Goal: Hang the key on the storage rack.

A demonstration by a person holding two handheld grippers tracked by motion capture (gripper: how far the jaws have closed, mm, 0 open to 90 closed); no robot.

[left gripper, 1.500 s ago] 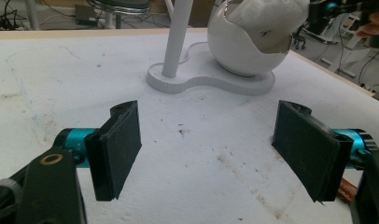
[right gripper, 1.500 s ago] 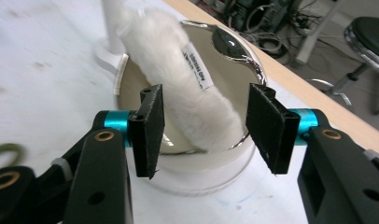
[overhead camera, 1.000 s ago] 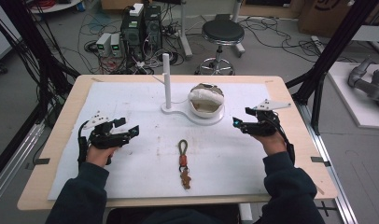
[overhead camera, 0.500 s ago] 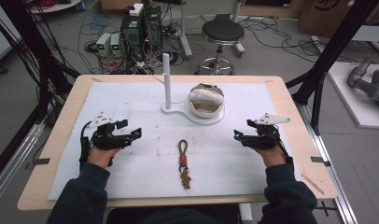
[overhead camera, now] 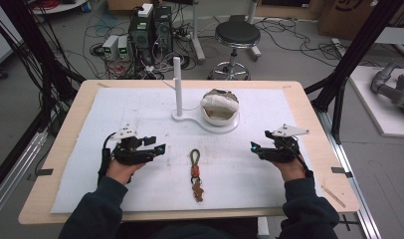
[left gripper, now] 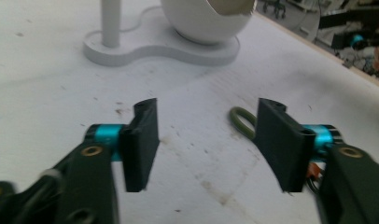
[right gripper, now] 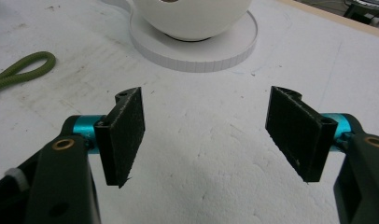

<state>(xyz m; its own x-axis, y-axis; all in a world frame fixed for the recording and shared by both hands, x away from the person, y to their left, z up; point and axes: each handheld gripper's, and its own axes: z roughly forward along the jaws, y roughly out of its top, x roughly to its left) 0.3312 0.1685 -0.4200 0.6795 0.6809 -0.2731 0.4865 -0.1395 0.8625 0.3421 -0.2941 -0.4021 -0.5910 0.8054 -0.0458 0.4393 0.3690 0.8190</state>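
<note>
A: How many things lie on the table (overhead camera: 314, 114)?

B: One keychain (overhead camera: 195, 172), one white stand (overhead camera: 190, 118) with a single upright post (overhead camera: 178, 84), and one bowl (overhead camera: 219, 105) sitting on that stand. Two grippers as well, one in each hand.

A: Where is the keychain?

B: Flat on the white mat, between the two sets of fingers, nearer the left gripper (overhead camera: 159, 148) than the right gripper (overhead camera: 253, 147). In the left gripper view its green loop (left gripper: 242, 122) shows just behind the right-hand finger (left gripper: 279, 140), not between the pads.

A: Which way does it run?

B: Its long axis runs away from the person, the green loop end toward the stand, the orange and brown end toward the person.

A: And the fingers?

B: The left pair have just been closing, yet stand apart with nothing between them. The right pair also stand apart, over bare mat, the bowl beyond them.
</note>
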